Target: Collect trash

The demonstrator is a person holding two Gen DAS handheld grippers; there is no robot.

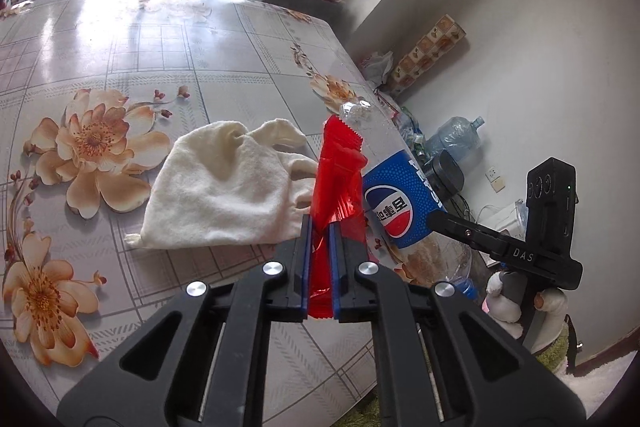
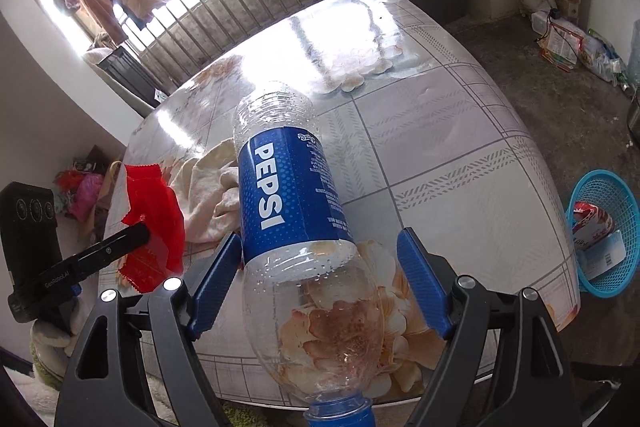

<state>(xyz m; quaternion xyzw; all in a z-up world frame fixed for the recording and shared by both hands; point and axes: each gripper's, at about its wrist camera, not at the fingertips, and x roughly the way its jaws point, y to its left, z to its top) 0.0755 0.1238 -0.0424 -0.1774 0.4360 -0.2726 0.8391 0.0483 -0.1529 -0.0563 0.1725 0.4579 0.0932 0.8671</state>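
Lying between the wide-spread pads of the right gripper [image 2: 320, 283], not clamped: the empty Pepsi bottle [image 2: 294, 203], long axis running straight along the fingers, blue cap [image 2: 340, 413] nearest the camera and the ribbed base pointing away toward the far edge of the table [image 2: 460, 155]. Left pad [image 2: 216, 279] just beside, perhaps brushing, the lower rim of the blue label; right pad [image 2: 422, 287] clearly apart from the plastic. Resting near the table's near edge, over a printed flower, just beside the cream cloth [image 1: 224, 187].

Pinched shut in the left gripper [image 1: 320, 231]: a red crinkle-edged wrapper [image 1: 340, 171], standing up out of the jaws and lifted off the tabletop, immediately left of the bottle.

Nearer to the bottle by far: the right hand, already straddling it, so closing squarely across the label looks like the likely next call. Off the table's right edge, on the floor: a blue mesh basket [image 2: 608, 227] with some packaging already inside, probably the bin.

Readable: "PEPSI" in white capitals down the label, the round logo with Chinese characters, "DAS" on the right gripper's body, "GenRobot.AI" on the left's.
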